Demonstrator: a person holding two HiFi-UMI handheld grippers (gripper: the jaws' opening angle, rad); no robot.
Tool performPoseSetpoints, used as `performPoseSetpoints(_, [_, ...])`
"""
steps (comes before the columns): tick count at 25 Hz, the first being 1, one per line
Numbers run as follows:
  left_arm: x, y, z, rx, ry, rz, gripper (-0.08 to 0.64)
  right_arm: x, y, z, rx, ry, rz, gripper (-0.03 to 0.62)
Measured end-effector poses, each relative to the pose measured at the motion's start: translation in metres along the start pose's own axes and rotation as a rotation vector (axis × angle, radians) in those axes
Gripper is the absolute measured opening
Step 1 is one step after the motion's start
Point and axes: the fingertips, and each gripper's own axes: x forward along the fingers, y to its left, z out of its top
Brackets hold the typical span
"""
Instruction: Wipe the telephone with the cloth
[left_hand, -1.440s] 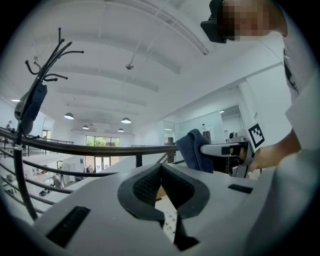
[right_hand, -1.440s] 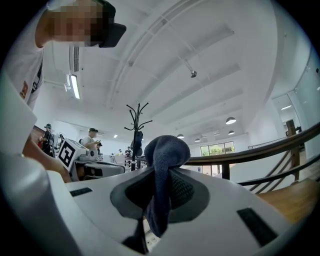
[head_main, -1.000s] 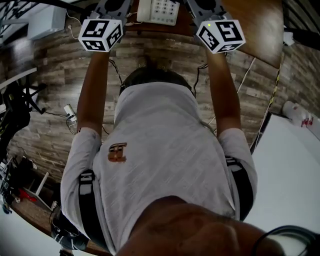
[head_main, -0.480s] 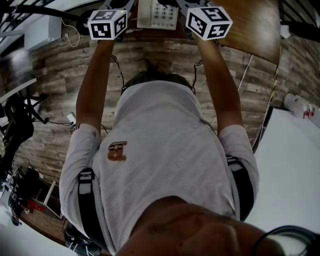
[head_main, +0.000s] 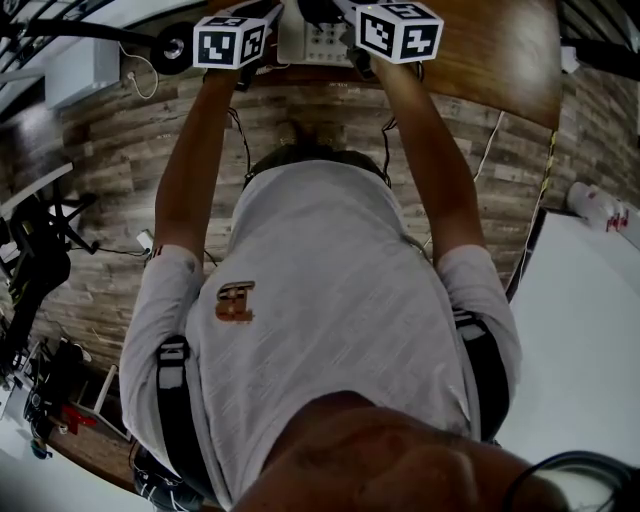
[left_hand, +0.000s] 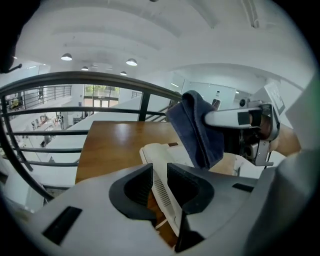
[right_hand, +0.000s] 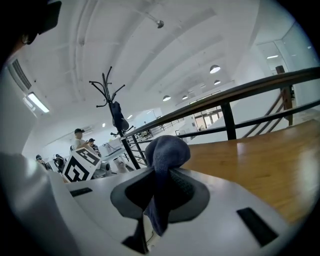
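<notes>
A white telephone (head_main: 315, 42) sits on the wooden table (head_main: 500, 50) at the top of the head view, between the two marker cubes. My right gripper (right_hand: 159, 192) is shut on a dark blue cloth (right_hand: 165, 155), which bulges above the jaws. In the left gripper view that cloth (left_hand: 197, 130) hangs just above the telephone (left_hand: 160, 155). My left gripper (left_hand: 160, 185) is at the telephone's left side, its jaws drawn together to a narrow slit. The phone's ribbed edge shows through the slit, beyond the jaws. Nothing is gripped there.
A dark metal railing (left_hand: 75, 80) runs along the table's far edge. A coat stand (right_hand: 112, 100) and people (right_hand: 80, 137) are in the background. A white surface (head_main: 580, 350) lies at the right. Cables trail over the wood-plank floor (head_main: 100, 250).
Both grippers have moved forward toward the telephone and closer together, and the cloth now hangs over the phone.
</notes>
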Motion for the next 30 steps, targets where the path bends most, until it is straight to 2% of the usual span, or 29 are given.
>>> performPoseSetpoints(7, [0.021, 0.009, -0.008, -0.039, 0.077, -0.036, 0.086, 0.034, -0.015, -0.015, 0.086, 0.101, -0.005, 0.072])
performPoseSetpoints(12, [0.027, 0.008, -0.010, -0.070, 0.091, -0.095, 0.086, 0.050, -0.024, -0.029, 0.094, 0.164, -0.029, 0.072])
performPoseSetpoints(18, [0.025, 0.011, -0.007, -0.058, 0.081, -0.084, 0.086, 0.053, -0.047, -0.047, 0.065, 0.227, -0.129, 0.072])
performPoseSetpoints(21, [0.026, 0.008, -0.009, -0.063, 0.086, -0.103, 0.086, 0.047, -0.065, -0.053, 0.057, 0.238, -0.189, 0.072])
performPoseSetpoints(30, [0.027, 0.007, -0.004, -0.052, 0.080, -0.086, 0.086, -0.007, -0.116, -0.061, 0.060, 0.222, -0.355, 0.072])
